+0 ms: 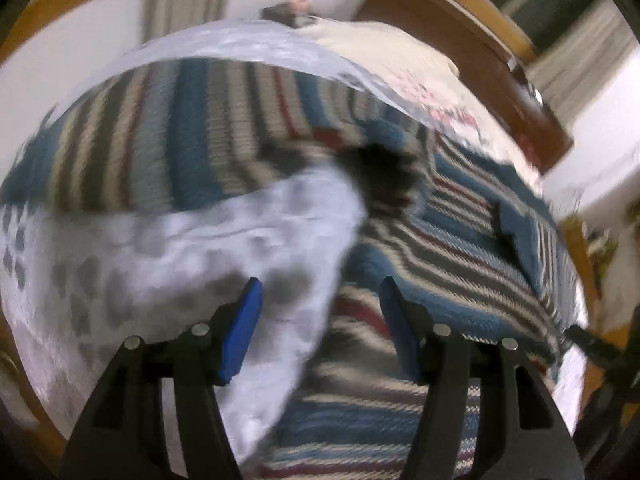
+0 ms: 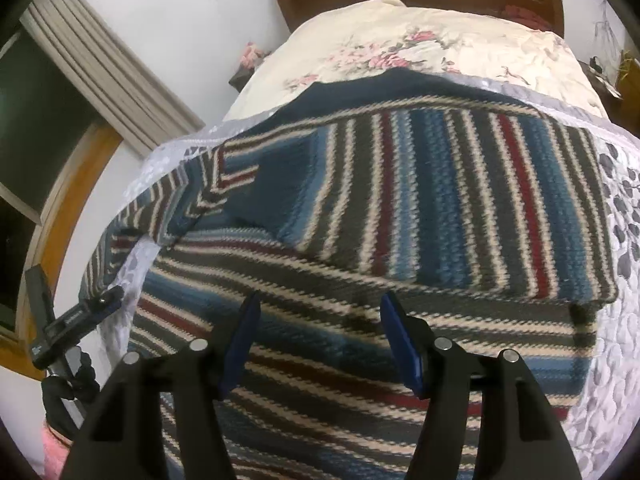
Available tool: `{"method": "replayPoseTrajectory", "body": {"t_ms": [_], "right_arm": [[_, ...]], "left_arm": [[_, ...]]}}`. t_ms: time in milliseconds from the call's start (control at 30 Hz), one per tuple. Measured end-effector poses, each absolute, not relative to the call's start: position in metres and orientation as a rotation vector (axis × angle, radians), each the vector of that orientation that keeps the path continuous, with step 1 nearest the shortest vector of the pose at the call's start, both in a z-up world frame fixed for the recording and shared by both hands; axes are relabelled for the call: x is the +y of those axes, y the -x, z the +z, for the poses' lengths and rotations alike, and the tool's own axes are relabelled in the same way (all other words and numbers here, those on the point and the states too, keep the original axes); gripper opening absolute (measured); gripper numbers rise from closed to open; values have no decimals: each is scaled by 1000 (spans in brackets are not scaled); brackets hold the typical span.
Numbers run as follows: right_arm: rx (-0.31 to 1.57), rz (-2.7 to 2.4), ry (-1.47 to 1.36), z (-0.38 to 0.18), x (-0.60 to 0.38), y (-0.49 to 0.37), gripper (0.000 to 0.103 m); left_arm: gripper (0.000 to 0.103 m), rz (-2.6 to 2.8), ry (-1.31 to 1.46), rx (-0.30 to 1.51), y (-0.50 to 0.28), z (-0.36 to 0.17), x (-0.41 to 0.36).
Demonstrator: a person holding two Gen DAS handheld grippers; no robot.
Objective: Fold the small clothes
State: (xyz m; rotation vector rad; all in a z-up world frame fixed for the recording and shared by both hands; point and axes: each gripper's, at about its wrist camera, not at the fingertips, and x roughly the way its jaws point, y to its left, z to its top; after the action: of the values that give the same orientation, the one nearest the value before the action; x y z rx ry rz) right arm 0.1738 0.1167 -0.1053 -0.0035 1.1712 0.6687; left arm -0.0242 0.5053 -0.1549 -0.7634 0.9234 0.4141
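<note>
left tongs (image 1: 320, 312) in the foreground, blue pads apart, holding nothing, above the striped knit sweater (image 1: 440, 248) and a pale leaf-print quilt (image 1: 160, 248); right tongs (image 2: 318, 328) likewise apart over the sweater, spread partly folded on the bed (image 2: 400, 40).

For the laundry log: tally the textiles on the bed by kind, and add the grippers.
Striped knit garment: 1
Grey leaf-print quilt: 1
Floral cream duvet: 1
Grippers: 2, left and right, both open and empty
Total: 5
</note>
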Motion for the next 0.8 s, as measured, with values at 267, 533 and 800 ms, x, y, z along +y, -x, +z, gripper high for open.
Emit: {"method": "replayPoseTrajectory", "body": {"t_ms": [267,533,800], "right_arm": [[1178,657,28,-111,125,-169,63],[1183,641,57,-117,128,-170,63],[1195,626,64,-124,128,-174,63]], "left_arm": [[56,474,979,758,69,-167,572],[56,523,1095,594,74,-175,611],[46,597,1089,487,65,-177,643]]}}
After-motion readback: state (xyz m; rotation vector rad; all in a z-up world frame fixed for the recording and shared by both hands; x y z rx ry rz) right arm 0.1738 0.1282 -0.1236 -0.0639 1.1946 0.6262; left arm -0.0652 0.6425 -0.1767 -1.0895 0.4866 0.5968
